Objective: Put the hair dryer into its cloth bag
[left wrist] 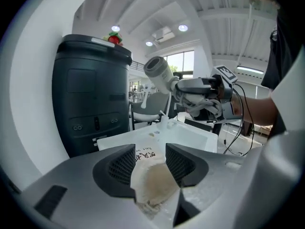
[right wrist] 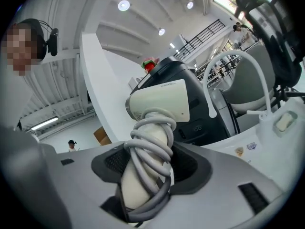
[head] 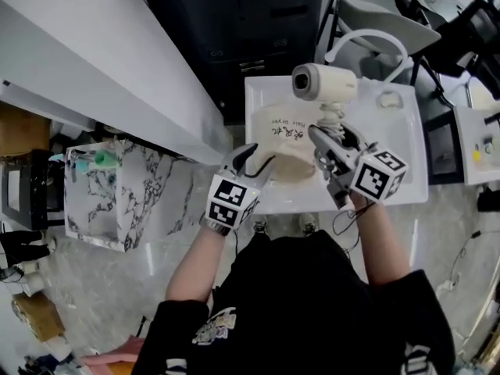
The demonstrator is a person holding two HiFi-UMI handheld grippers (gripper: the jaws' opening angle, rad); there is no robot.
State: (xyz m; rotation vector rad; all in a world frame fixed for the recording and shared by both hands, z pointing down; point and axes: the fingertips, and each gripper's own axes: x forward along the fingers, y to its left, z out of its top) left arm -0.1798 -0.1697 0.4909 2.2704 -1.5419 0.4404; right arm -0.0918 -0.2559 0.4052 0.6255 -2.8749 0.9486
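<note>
The step in hand is judged to be the opening of the bag; insertion has not begun. The cream plastic hair dryer (head: 324,83) is gripped by the right claw (right wrist: 145,168), whose jaws are closed on the handle and on the grey cord (right wrist: 151,137) wound round it. It is held in the air over the far part of the white worktop (head: 406,166), its barrel turned leftward in the head view. The flat beige cloth bag (head: 283,143) with handwritten lettering is laid on the left half of the worktop, one end toward the near edge. That end is straddled by the left claw (left wrist: 148,163), whose jaws stand wide apart with cloth between them, not yet pinched. Whether the mouth lies at that end cannot be told. Next, one layer of cloth would need to be pinched and lifted to form an opening, and the dryer brought round to it.
</note>
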